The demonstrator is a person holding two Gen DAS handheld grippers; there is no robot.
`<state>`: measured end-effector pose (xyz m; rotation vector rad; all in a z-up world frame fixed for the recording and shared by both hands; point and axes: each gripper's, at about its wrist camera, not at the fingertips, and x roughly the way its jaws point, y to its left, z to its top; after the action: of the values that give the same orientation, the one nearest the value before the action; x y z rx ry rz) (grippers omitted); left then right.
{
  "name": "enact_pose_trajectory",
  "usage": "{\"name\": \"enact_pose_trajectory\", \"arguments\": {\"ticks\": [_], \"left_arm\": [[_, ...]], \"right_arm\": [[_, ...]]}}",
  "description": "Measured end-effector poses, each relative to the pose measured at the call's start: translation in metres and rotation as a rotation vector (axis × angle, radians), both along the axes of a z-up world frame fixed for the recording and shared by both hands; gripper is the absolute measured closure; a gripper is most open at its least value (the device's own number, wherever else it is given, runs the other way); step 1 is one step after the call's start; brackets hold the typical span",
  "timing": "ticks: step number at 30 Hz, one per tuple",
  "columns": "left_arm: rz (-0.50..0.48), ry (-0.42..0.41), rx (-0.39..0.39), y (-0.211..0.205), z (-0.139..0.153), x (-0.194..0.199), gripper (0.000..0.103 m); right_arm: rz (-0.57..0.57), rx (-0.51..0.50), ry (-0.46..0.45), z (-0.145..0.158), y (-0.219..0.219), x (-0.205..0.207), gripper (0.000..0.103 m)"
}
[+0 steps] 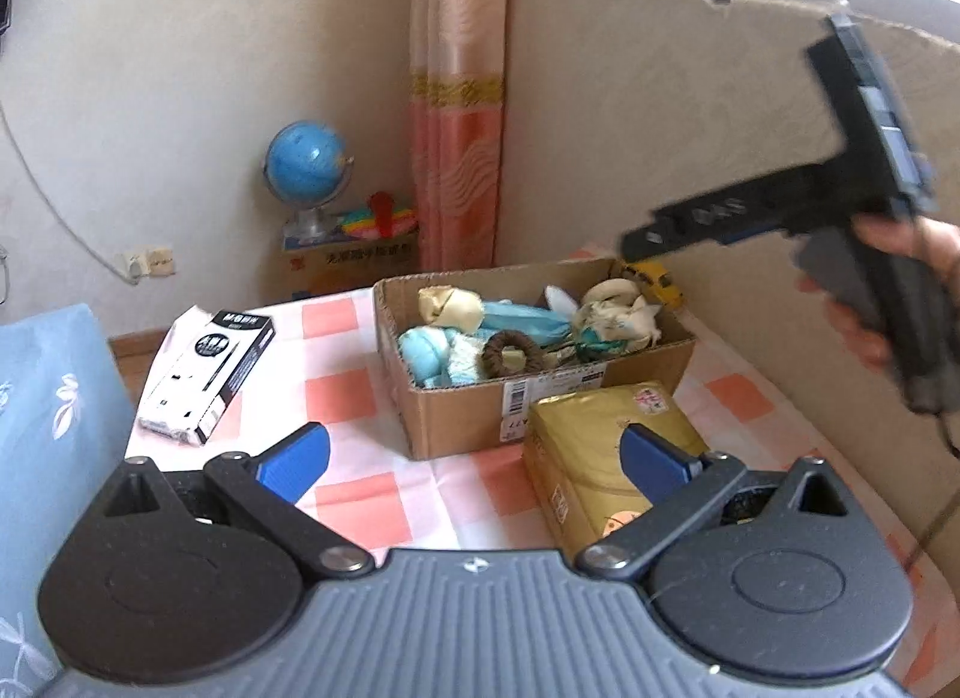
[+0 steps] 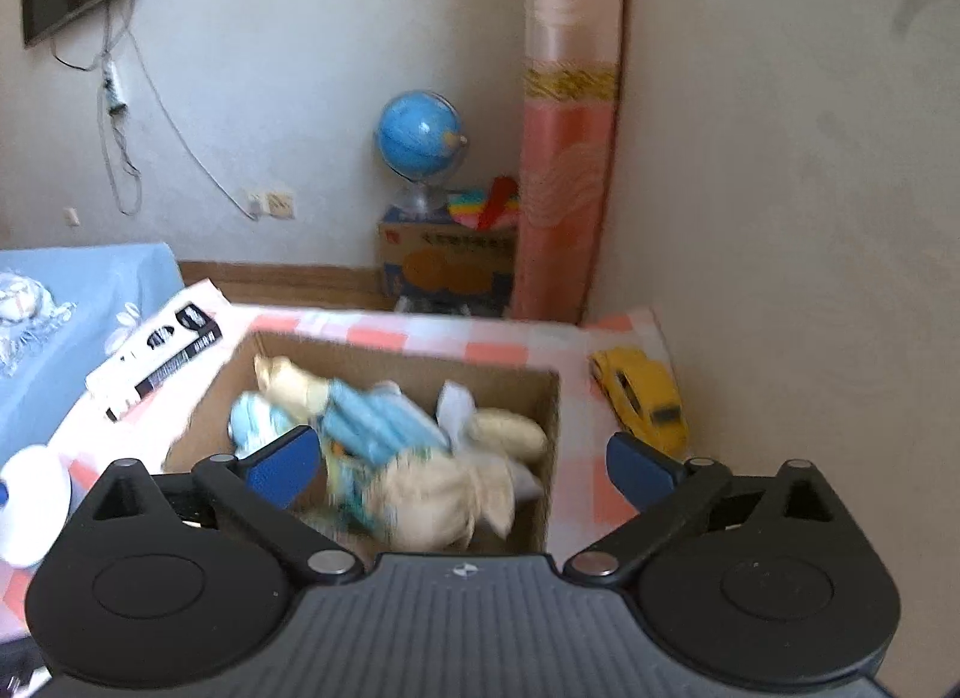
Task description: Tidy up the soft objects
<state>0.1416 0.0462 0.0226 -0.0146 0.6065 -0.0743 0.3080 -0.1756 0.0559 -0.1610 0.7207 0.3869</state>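
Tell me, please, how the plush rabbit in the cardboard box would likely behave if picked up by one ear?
The rabbit looks stuffed cloth, so it would probably dangle limply. It seems light for its bulk. Its limbs sprawl over other toys in the box, so it may drag a neighbour.

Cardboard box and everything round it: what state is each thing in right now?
Cardboard box: open-topped, upright, holding soft toys.
Plush rabbit: lying loose in the box, blurred.
Brown ring: lying in the box.
Gold box: closed, outside the cardboard box.
Yellow toy car: on the cloth, outside the box.
Left gripper: open, empty.
Right gripper: open, above the rabbit.
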Motion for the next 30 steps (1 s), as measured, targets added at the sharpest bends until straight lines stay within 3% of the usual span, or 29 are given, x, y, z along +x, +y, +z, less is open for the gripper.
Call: {"name": "enact_pose_trajectory", "arguments": {"ticks": [6,13,17,30], "left_arm": [[0.092,0.066,0.044,-0.008,0.011,0.008,0.001],[0.126,0.074,0.011,-0.009,0.032,0.008,0.001],[0.129,0.084,0.004,-0.012,0.036,0.008,0.001],[0.135,0.103,0.005,-0.016,0.035,0.01,0.001]], "right_arm": [[-0.128,-0.08,0.055,0.001,-0.004,-0.052,0.0],[-0.201,-0.061,0.045,0.011,-0.008,-0.098,0.0],[-0.203,-0.02,0.046,0.016,-0.01,-0.108,0.0],[-0.213,-0.023,0.05,0.016,-0.008,-0.117,0.0]]}}
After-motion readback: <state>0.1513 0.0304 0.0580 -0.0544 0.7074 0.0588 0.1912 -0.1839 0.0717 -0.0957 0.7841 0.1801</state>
